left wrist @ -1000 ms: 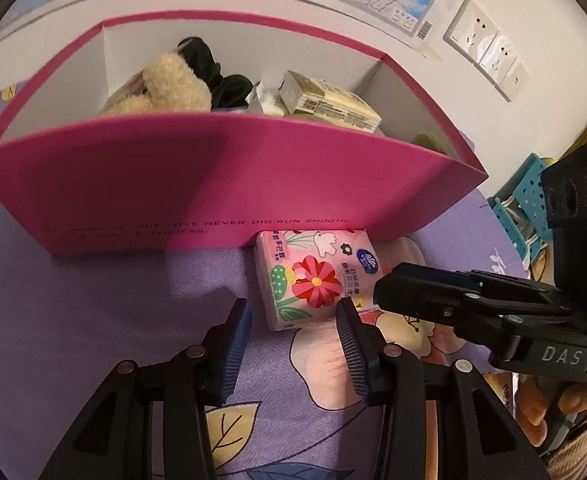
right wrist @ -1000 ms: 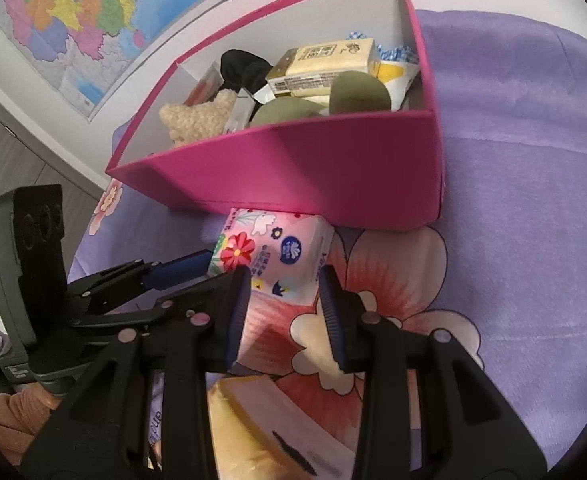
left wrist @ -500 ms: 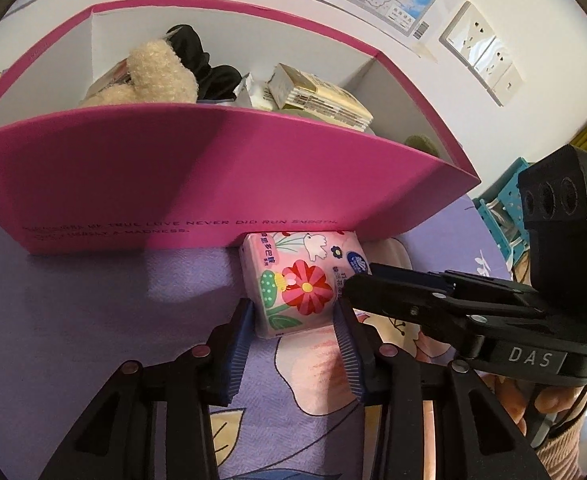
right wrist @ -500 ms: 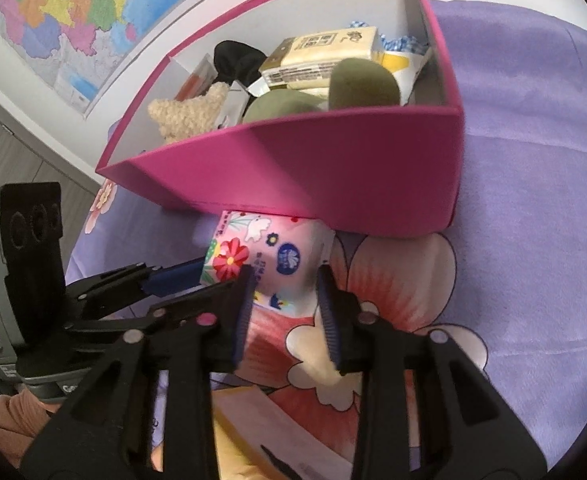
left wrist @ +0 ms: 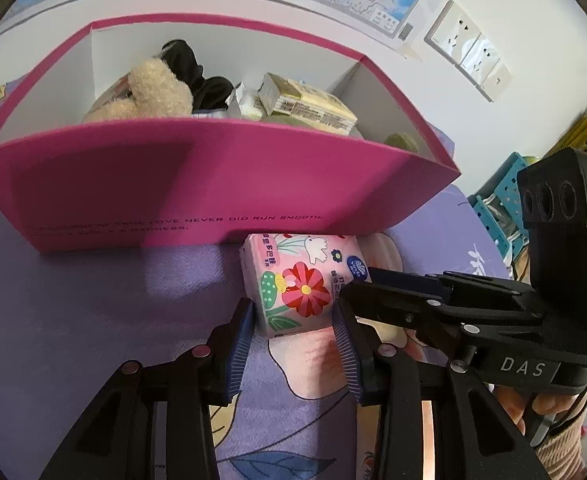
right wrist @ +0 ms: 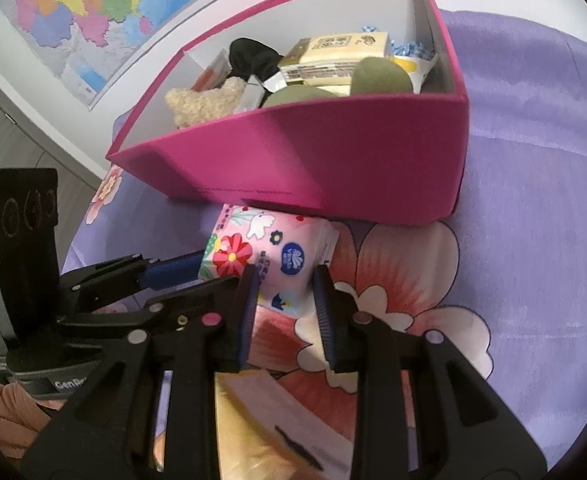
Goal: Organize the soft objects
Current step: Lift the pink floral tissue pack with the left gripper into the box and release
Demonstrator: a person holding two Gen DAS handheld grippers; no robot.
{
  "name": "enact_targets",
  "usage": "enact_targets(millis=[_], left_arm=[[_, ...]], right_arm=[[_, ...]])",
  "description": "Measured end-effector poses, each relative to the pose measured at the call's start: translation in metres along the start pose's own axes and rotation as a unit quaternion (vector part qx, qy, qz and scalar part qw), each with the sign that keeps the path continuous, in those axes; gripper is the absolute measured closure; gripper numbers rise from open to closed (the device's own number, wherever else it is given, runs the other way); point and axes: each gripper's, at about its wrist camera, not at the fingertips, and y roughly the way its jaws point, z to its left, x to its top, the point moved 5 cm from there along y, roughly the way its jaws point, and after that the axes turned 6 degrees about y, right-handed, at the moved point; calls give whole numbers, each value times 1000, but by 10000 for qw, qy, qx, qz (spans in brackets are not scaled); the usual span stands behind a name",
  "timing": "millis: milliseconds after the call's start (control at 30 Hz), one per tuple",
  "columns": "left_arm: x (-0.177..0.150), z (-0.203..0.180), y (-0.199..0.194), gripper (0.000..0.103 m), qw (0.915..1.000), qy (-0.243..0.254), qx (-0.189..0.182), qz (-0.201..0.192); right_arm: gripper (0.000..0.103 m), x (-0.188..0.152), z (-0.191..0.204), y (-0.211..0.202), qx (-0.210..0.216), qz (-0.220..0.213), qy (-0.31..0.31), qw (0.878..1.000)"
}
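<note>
- The floral tissue pack [left wrist: 297, 280], pink with a red flower and a white dove printed on it, lies on the purple flowered bedsheet [left wrist: 73, 312], its far end tucked against the front wall of the pink box [left wrist: 213, 184].
- The left gripper [left wrist: 295, 322] points down at the pack's near end; its blue-padded fingers [left wrist: 242, 344] stand on either side of that end and have just been closing, the pads now touching the wrapper on both sides.
- The right gripper [right wrist: 285, 284] comes at the same pack from the other side. Its fingers [right wrist: 325, 304] have also just been narrowing and now bracket the near corner of the pack, the left pad against the wrapper; whether the right pad presses on it cannot be told.
- In the left wrist view the right gripper's black body, marked "DAS", crosses just beside the pack, with part of a hand [left wrist: 533, 404] beneath it.
- Inside the pink box sit a cream plush toy [left wrist: 149, 92], a black fabric item [left wrist: 197, 76], a yellow tissue pack [left wrist: 309, 104] and olive-green soft pieces [right wrist: 377, 76].
- Another pale yellow pack [right wrist: 277, 420] lies on the bedsheet under the right gripper.
- A map [right wrist: 73, 12] hangs on the wall behind the box, and wall sockets [left wrist: 469, 52] show to the right.
</note>
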Motion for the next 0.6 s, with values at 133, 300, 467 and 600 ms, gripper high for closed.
enact_targets(millis=[133,300,467,600], left_arm=[[2,-4,-12,63,9999,87,23,-104],[3,-8,-26,64,9995,200,48,-230],[6,-12,-36,64,9990,283,41,-336],[5,-20,-47,64,9984,346,13,-453]], right_arm=[[72,-2,6,-10,25,-104,-72,9999],[72,-5,11,-20,86,-197,-97,9997],[72,-7,17,-30,102,-302,-126,9994],[72,-6,22,-39,127,-397,-156,9990]])
